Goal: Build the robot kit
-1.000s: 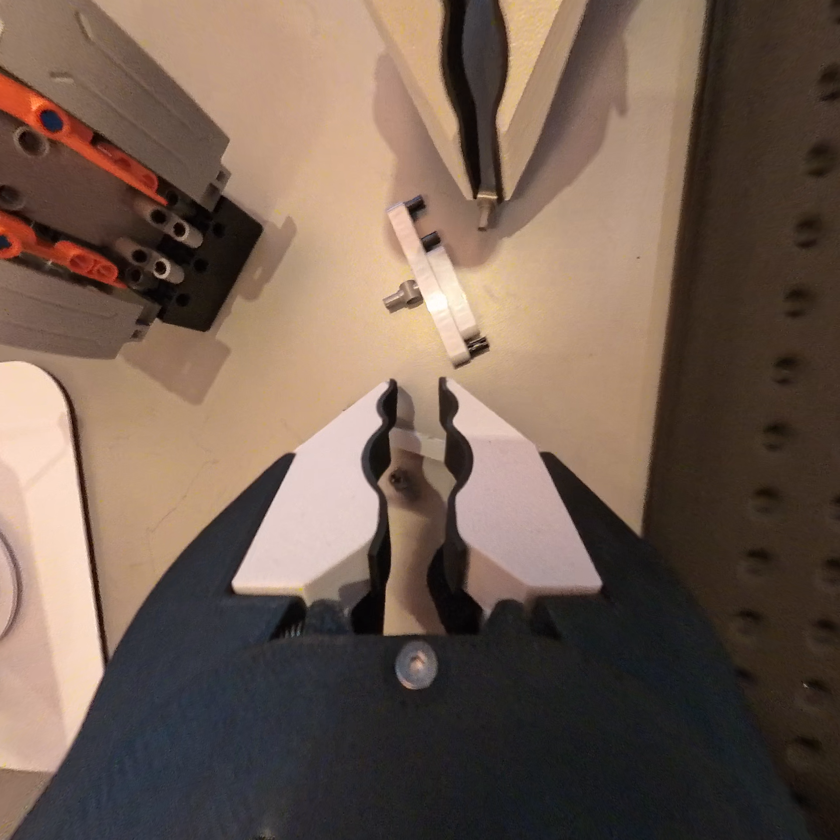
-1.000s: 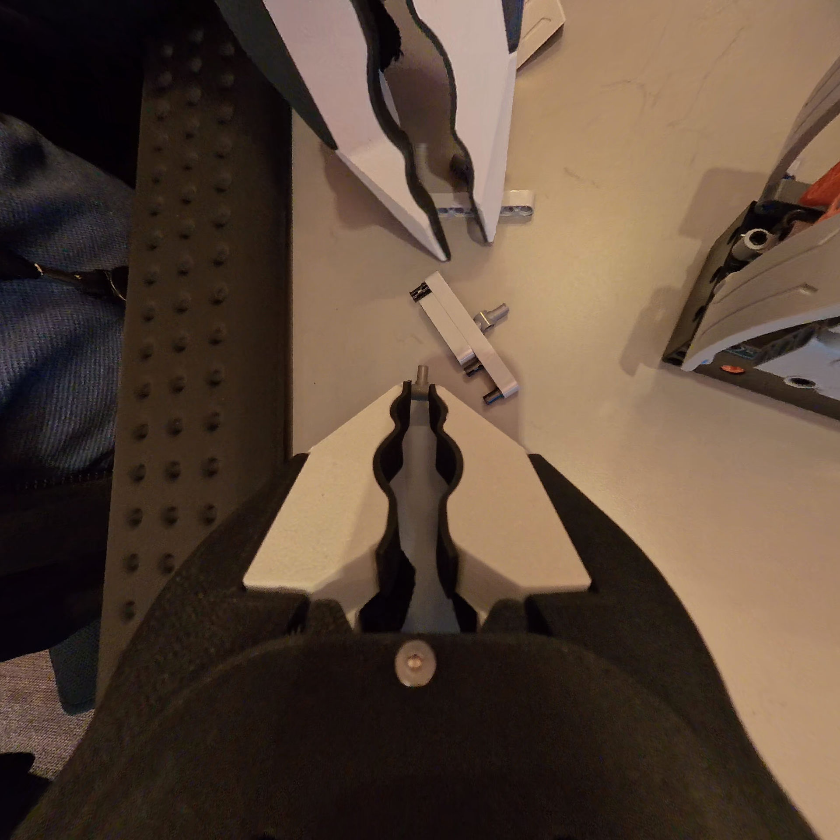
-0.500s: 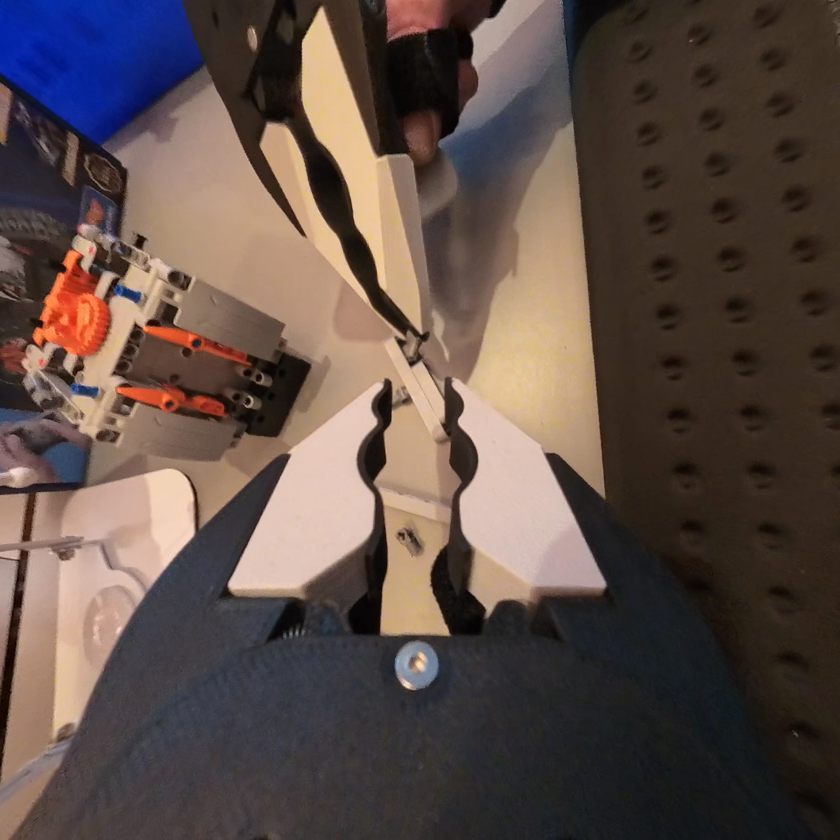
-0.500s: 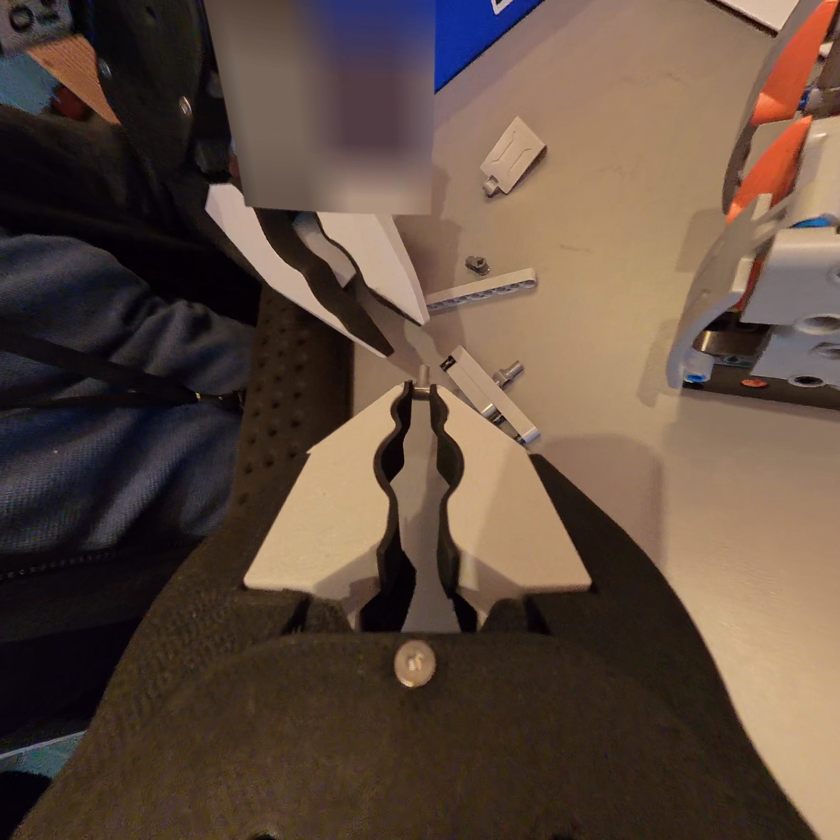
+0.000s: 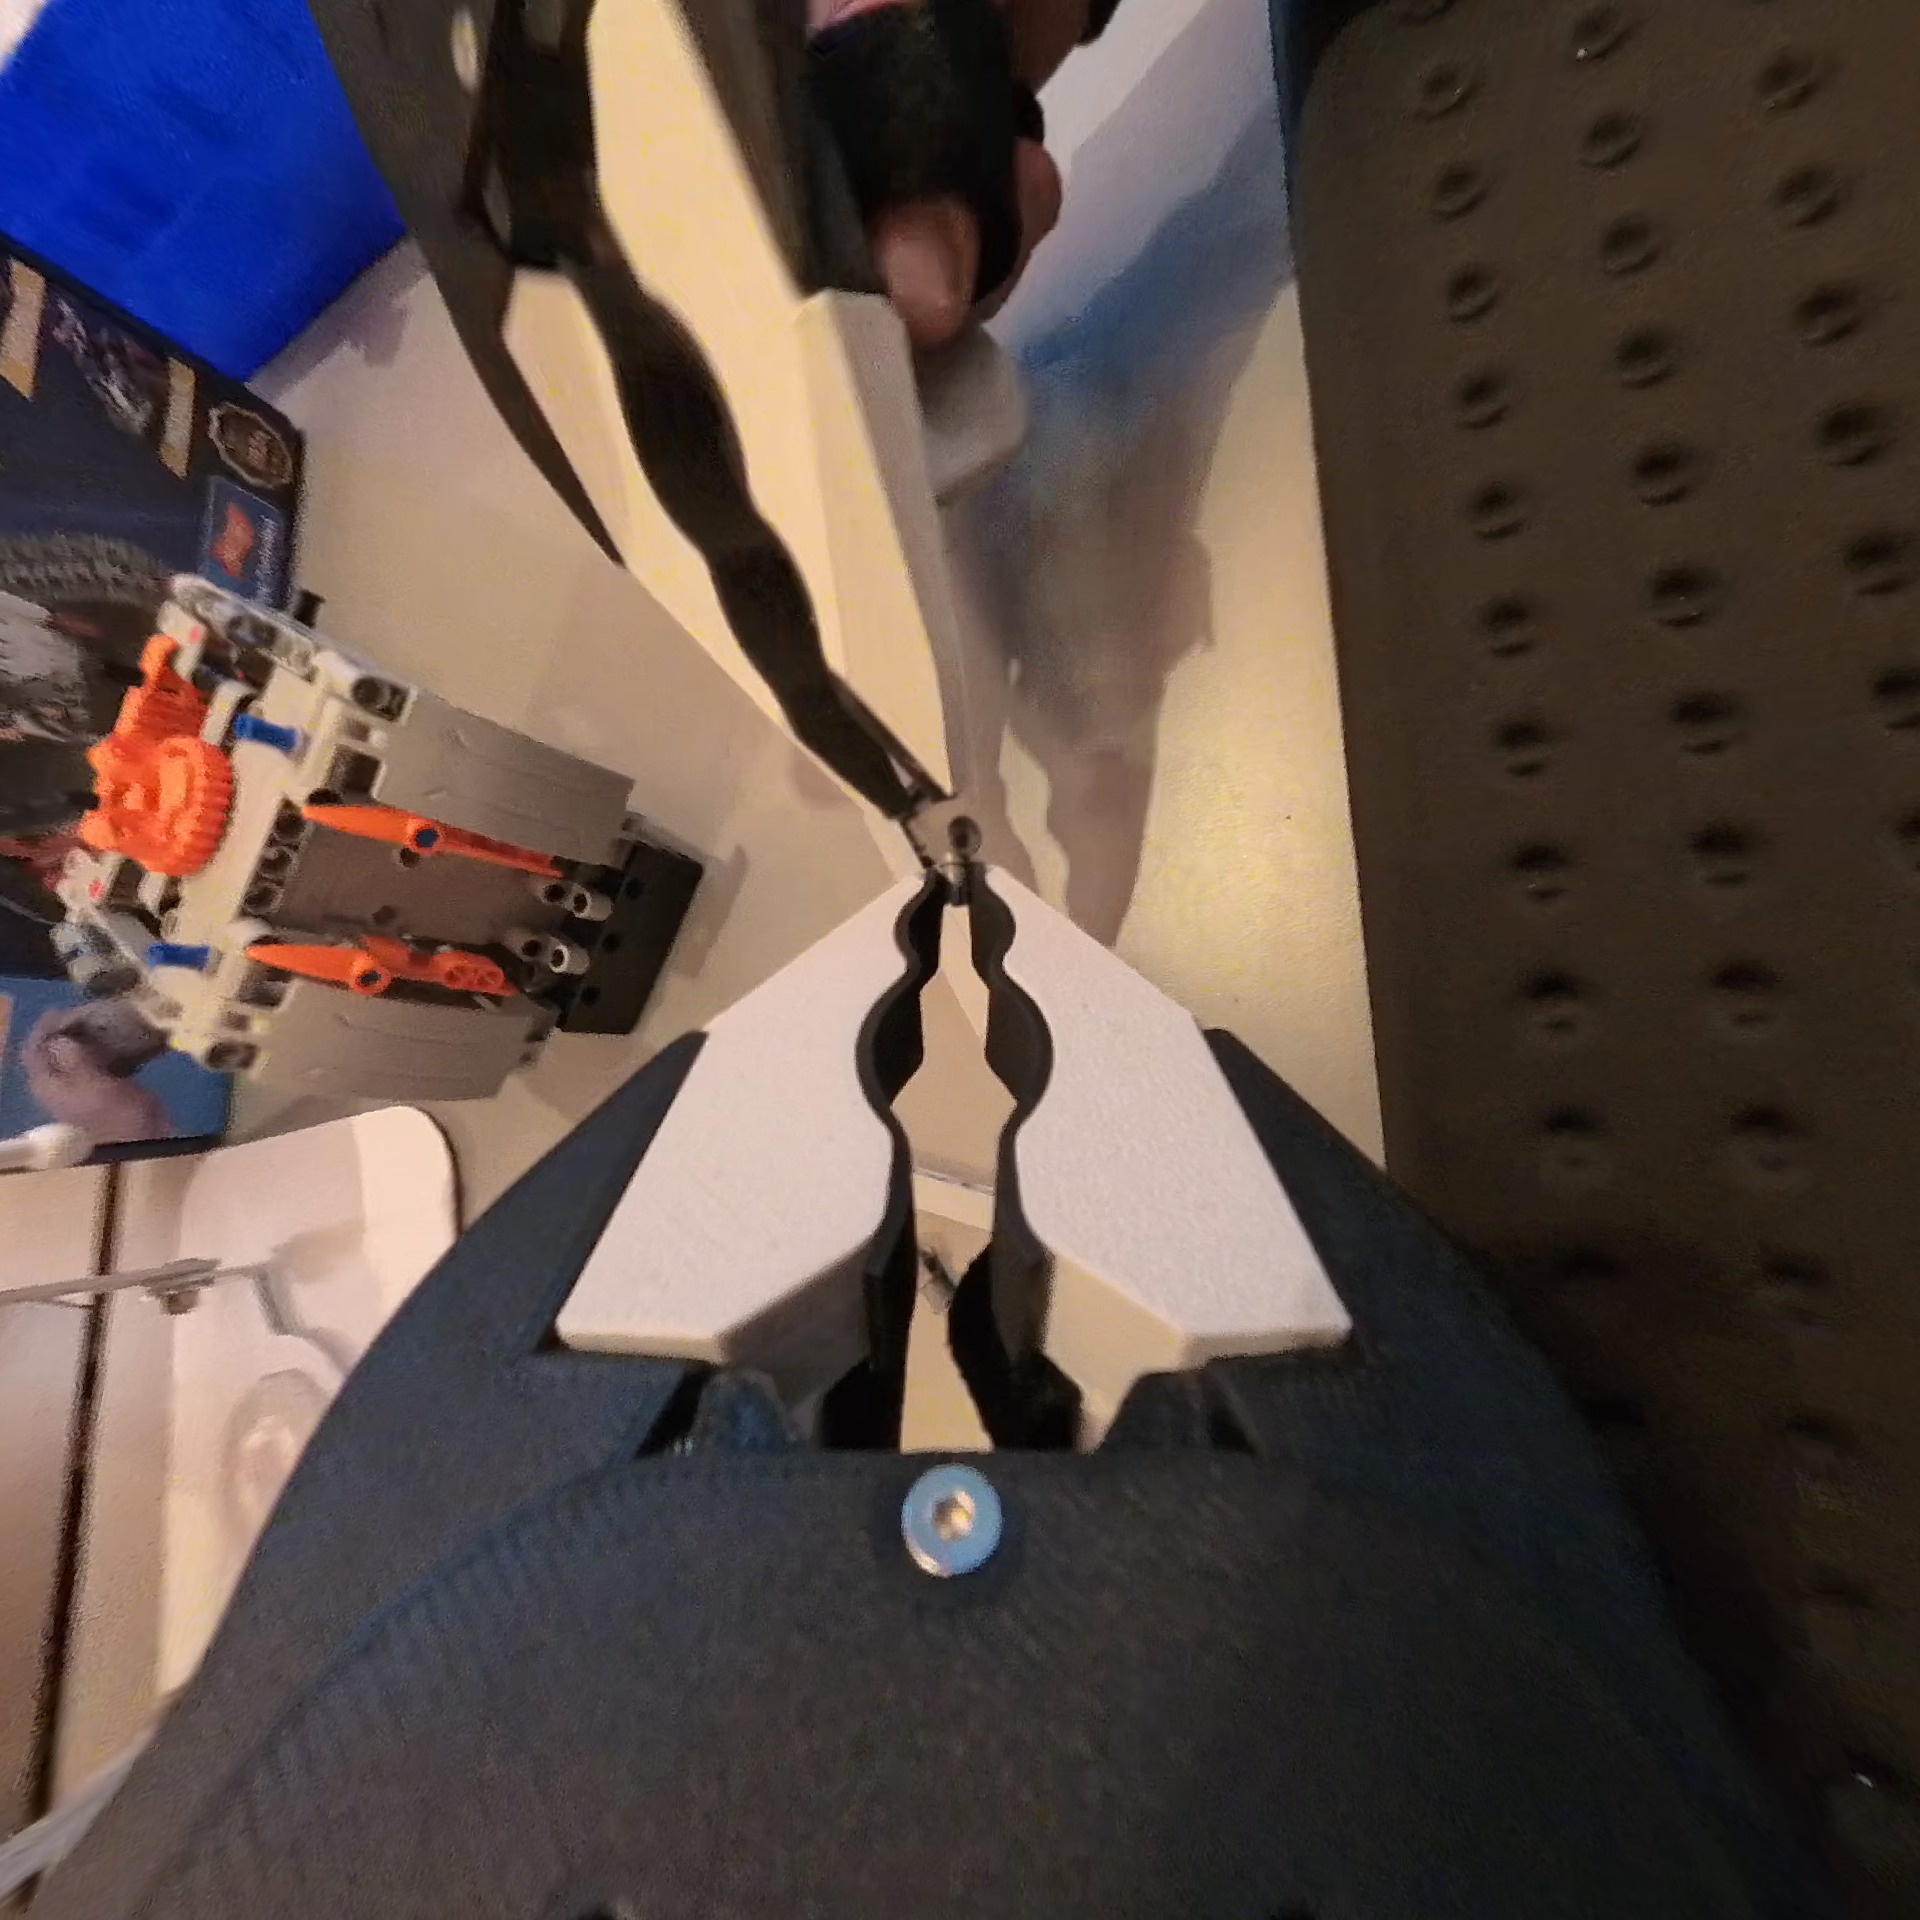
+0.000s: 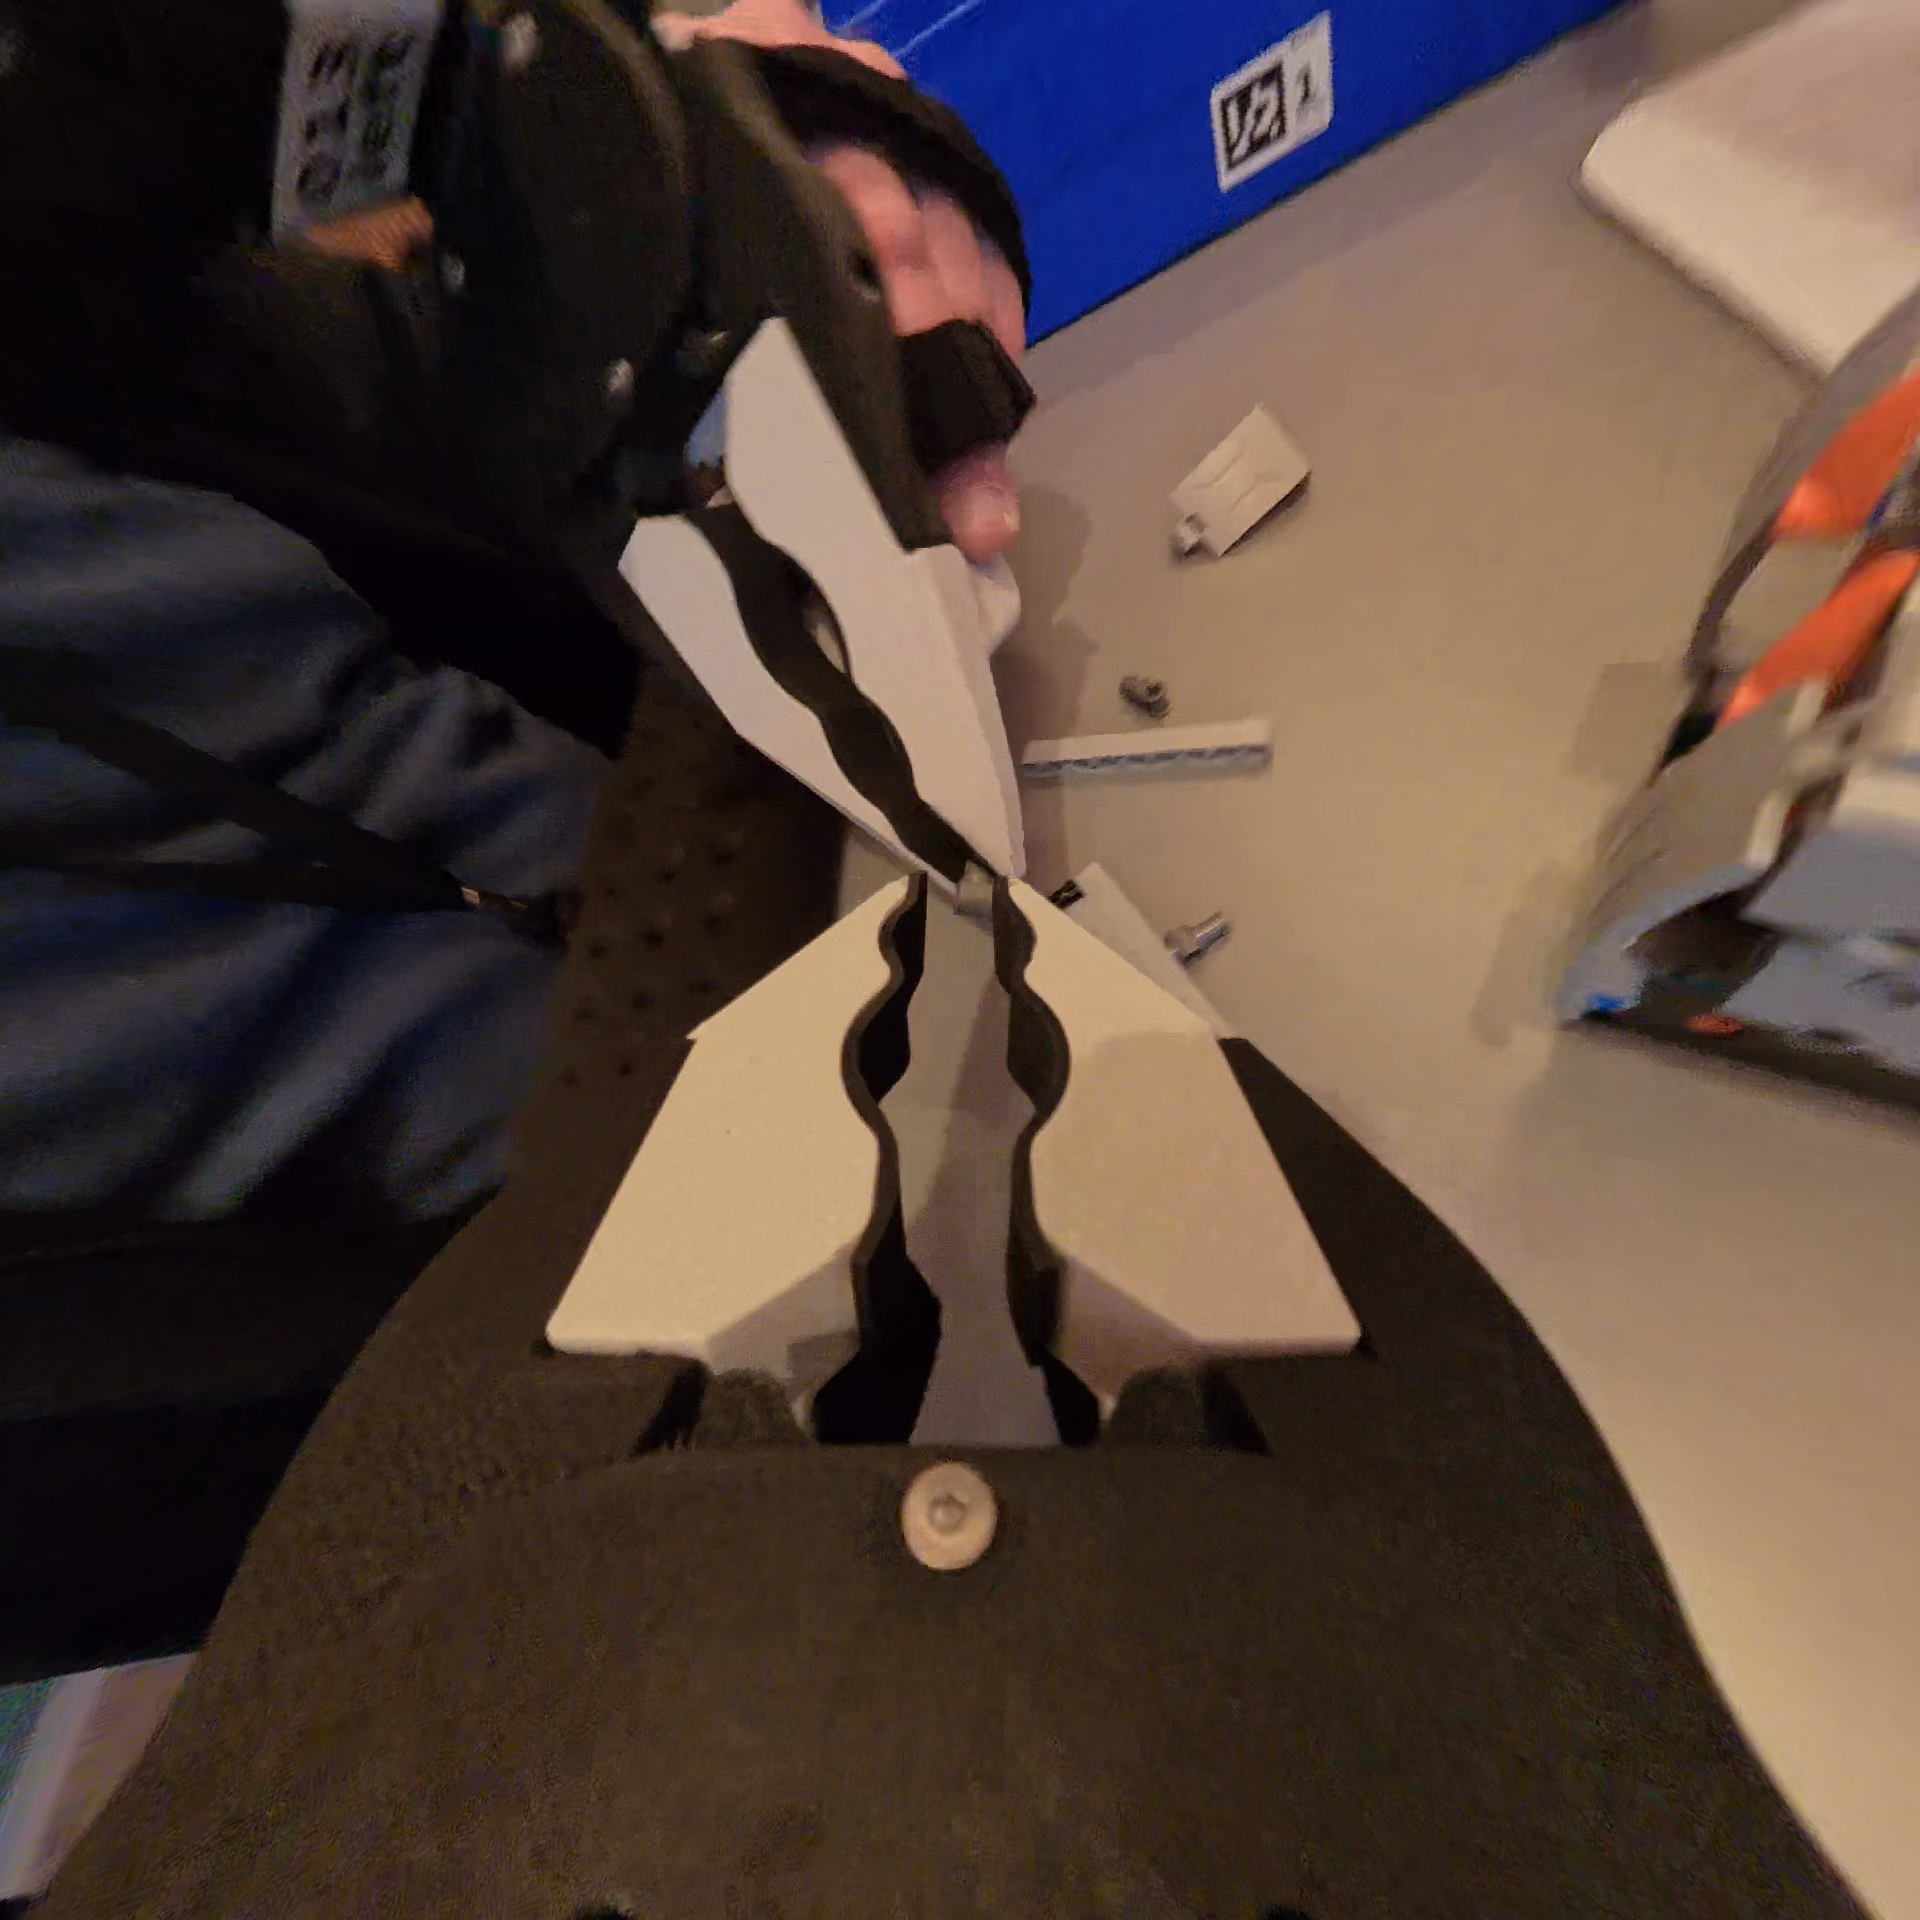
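Two claws met tip to tip over the pale table (image 6: 1455, 1247), between the brick model (image 5: 364, 883) and the dark dotted mat (image 5: 1662, 935) that ran along the table's edge on the side away from the model. The left claw (image 5: 951, 883) had its jaws drawn almost together at the tips around a small dark piece (image 5: 961, 831); whether it truly gripped that piece could not be told. The right claw (image 6: 956, 894), on the mat side of the model, was closed to a narrow slit on a grey pin (image 6: 971, 888), pinched only at the very tips. A short white beam (image 6: 1122, 920) showed just beside those tips, towards the model. Beyond it, also short of the model, lay a thin white strip (image 6: 1143, 750) and a flat grey plate (image 6: 1242, 478). With so slight a hold and both views blurred, a small twist or sideways push where the tips met could probably have flicked the pin loose onto the table.
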Tool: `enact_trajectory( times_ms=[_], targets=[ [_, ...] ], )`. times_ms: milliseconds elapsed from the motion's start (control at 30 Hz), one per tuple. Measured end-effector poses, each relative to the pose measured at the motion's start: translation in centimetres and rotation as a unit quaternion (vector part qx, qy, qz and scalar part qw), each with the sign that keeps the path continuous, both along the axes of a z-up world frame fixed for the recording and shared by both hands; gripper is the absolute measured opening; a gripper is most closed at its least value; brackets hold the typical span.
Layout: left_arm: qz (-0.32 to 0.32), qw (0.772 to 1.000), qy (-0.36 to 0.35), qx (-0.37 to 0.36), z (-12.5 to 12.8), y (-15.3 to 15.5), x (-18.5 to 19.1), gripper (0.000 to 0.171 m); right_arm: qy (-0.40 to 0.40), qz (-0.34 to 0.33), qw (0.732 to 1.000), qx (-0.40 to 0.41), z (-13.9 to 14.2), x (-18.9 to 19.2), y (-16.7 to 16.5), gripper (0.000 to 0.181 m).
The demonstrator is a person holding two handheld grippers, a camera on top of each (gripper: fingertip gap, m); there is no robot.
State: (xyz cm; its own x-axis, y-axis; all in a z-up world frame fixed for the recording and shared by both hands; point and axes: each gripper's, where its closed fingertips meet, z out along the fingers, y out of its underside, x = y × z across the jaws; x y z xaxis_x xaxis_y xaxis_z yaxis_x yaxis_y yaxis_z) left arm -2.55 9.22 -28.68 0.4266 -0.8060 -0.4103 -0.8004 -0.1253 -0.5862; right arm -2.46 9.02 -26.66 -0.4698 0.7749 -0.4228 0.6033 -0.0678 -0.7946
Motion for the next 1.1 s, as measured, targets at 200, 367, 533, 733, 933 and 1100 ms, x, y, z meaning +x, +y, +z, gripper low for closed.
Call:
enact_trajectory(
  times_ms=[200,367,533,733,933,1100],
  targets=[
    [0.001,0.996,-0.072,-0.050,0.6,-0.3,0.1,0.002,0.053,0.013,0.983,0.176,-0.3,-0.1,-0.3,0.009],
    [-0.008,0.992,-0.095,-0.086,0.3,-0.7,0.4,0.002,0.071,0.029,0.967,0.243,-0.8,-0.2,-0.8,0.007],
    [-0.017,0.984,-0.122,-0.125,0.0,-1.2,0.7,0.002,0.070,0.047,0.955,0.286,-1.5,-0.1,-1.3,0.008],
    [-0.017,0.976,-0.151,-0.155,0.0,-1.3,0.7,0.002,0.078,0.049,0.942,0.324,-1.4,-0.1,-1.3,0.006],
    [0.021,0.984,-0.094,-0.147,-1.0,-0.9,-1.7,0.014,0.016,0.029,0.966,0.258,-2.6,0.4,-0.3,0.005],
    [0.041,0.985,-0.037,-0.165,-3.1,-0.9,-3.2,0.016,-0.043,0.019,0.976,0.212,-4.2,0.9,-0.3,0.005]
  ],
)
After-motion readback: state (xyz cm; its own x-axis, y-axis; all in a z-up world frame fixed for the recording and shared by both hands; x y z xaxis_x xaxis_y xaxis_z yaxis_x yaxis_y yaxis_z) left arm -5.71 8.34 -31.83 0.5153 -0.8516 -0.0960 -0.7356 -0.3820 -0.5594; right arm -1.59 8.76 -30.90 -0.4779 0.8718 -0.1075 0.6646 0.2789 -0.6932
